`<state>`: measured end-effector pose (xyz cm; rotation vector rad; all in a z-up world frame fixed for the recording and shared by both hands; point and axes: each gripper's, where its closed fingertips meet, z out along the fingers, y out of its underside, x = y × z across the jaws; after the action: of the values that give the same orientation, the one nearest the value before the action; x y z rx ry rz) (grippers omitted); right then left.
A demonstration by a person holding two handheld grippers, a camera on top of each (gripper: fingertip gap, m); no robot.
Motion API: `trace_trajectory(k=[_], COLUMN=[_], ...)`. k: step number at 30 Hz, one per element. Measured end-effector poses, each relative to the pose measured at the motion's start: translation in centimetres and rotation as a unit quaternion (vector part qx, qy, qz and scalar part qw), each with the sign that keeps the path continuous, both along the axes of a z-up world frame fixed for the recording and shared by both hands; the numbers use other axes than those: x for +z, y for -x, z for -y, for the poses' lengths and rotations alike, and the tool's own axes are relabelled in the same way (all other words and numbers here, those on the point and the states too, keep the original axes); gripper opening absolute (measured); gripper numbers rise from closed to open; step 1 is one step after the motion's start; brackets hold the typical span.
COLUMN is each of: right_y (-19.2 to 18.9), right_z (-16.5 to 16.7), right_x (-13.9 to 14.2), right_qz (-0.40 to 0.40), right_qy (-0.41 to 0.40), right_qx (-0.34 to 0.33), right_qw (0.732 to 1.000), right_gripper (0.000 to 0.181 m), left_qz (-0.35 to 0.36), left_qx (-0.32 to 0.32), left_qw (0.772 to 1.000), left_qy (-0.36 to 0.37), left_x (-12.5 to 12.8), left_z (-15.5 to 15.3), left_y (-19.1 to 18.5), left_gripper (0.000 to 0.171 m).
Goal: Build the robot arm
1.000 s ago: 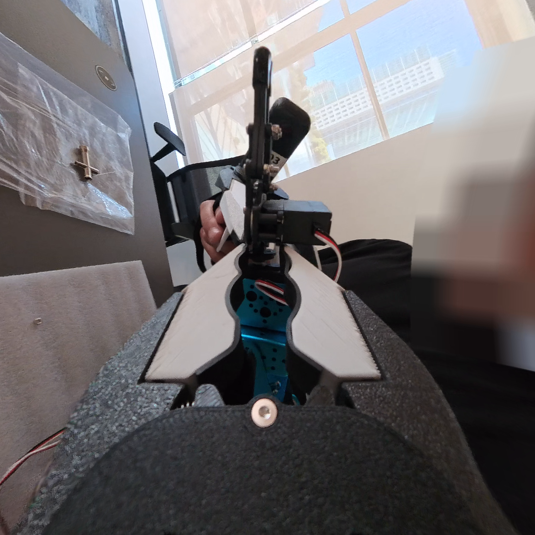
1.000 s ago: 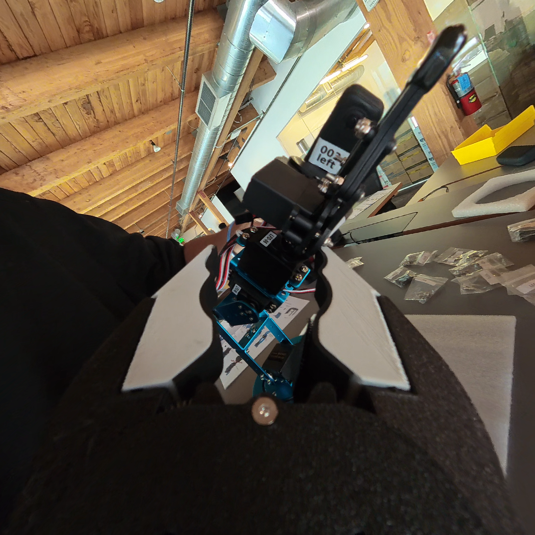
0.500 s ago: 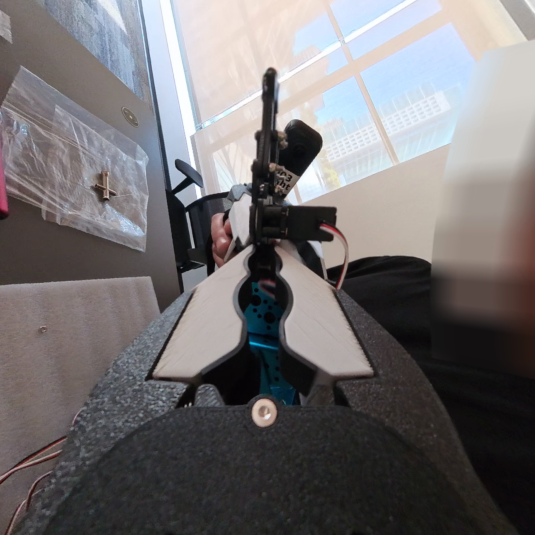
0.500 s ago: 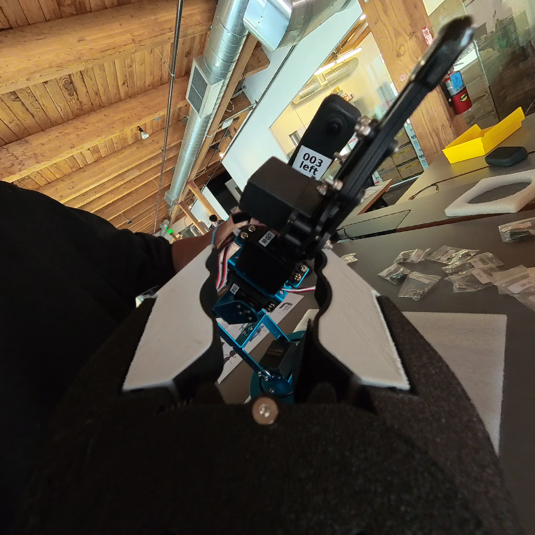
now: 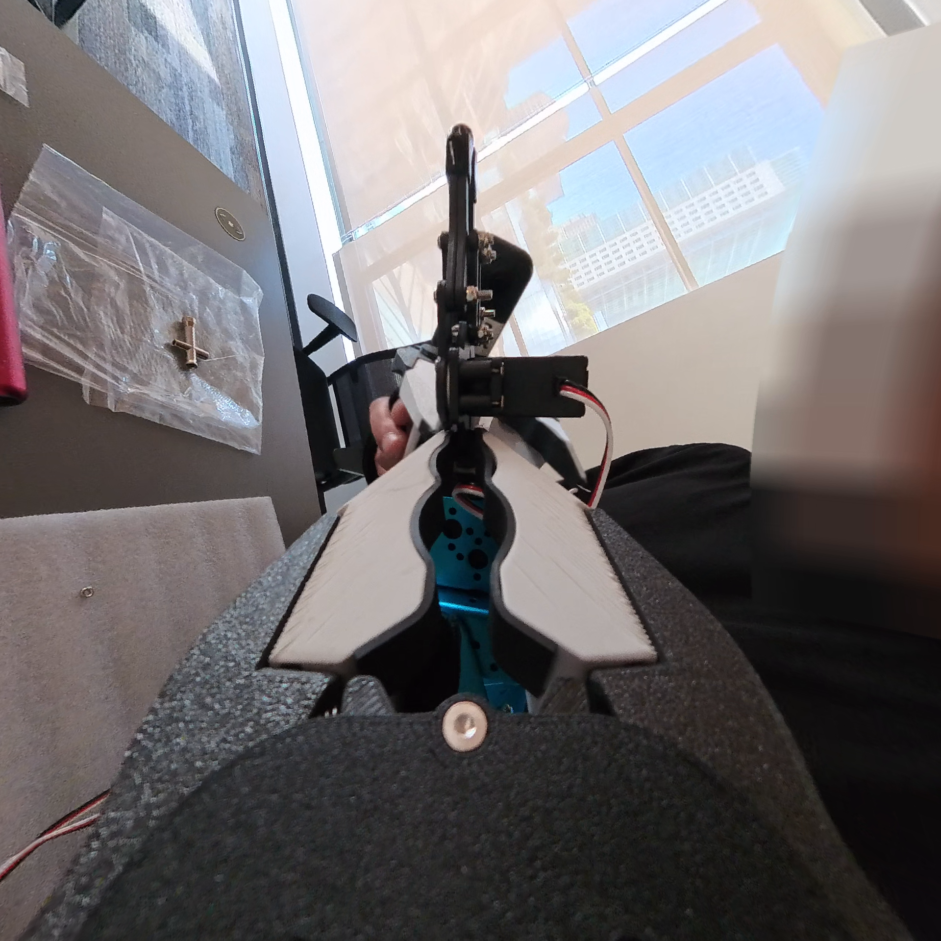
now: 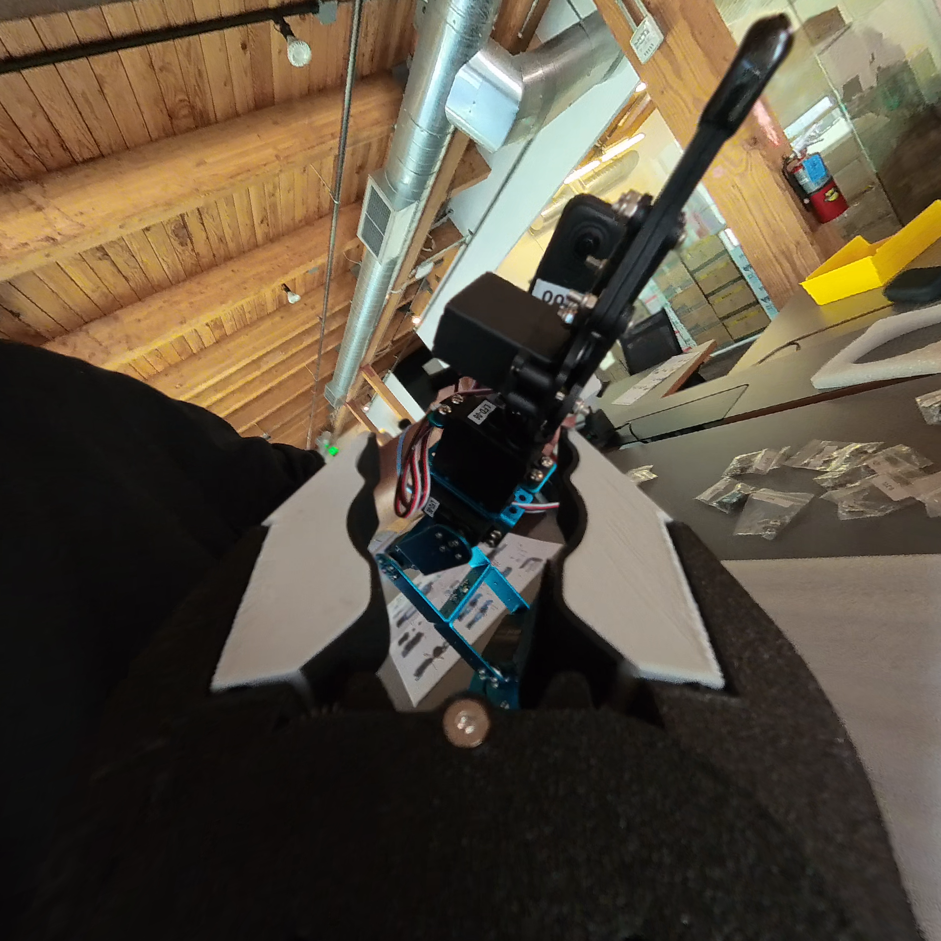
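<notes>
A small robot-arm assembly of blue metal brackets (image 5: 461, 550), black servos (image 5: 529, 384) and a long black claw finger (image 5: 461, 203) is held up between both grippers. My left gripper (image 5: 466, 443) is shut on its black base, fingertips almost meeting. My right gripper (image 6: 468, 448) is shut around a black servo (image 6: 483, 458); the blue brackets (image 6: 458, 606) hang below and the claw finger (image 6: 713, 132) points up right. The right gripper's white finger (image 5: 420, 397) and a hand (image 5: 389, 433) show behind the assembly. Red-white-black wires (image 5: 603, 433) trail from a servo.
A clear bag with a brass cross-shaped tool (image 5: 188, 351) lies on the dark table (image 5: 102, 468), beside a grey foam pad (image 5: 127, 585). Several small parts bags (image 6: 814, 483), a white foam pad (image 6: 840, 636), a printed sheet (image 6: 433, 641) and a yellow bin (image 6: 865, 265) are in the right view. The tips of both grippers are at nearly the same place.
Both grippers have tilted with the assembly still held. The claw finger leans further right in the right view, and the table items sit lower in the left view.
</notes>
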<state>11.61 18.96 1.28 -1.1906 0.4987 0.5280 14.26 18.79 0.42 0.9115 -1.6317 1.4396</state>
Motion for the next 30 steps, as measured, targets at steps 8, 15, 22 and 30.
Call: trace_trajectory(k=[8, 15, 22, 30], right_y=[0.1, 0.4, 2.7, 2.0], right_z=[0.5, 2.4, -0.5, -1.7], right_x=[0.9, -1.5, -2.1, -2.6], right_qz=[-0.061, 0.242, 0.42, 0.483], right_qy=[-0.063, 0.123, 0.251, 0.294], right_qx=[0.029, -0.186, -0.195, -0.175], right_qw=[0.996, 0.944, 0.85, 0.806], right_gripper=[0.075, 0.048, 0.086, 0.099], left_qz=[0.01, 0.002, -0.003, -0.002], left_qx=[0.001, -0.003, -0.005, -0.009], left_qw=[1.0, 1.0, 1.0, 1.0], left_qy=[0.0, 0.004, -0.001, -0.004], left_x=[0.0, 0.0, -0.1, 0.0], left_z=[-0.1, -0.1, 0.0, 0.0], left_y=[0.0, 0.1, 0.0, 0.1], left_gripper=[0.007, 0.006, 0.007, 0.007])
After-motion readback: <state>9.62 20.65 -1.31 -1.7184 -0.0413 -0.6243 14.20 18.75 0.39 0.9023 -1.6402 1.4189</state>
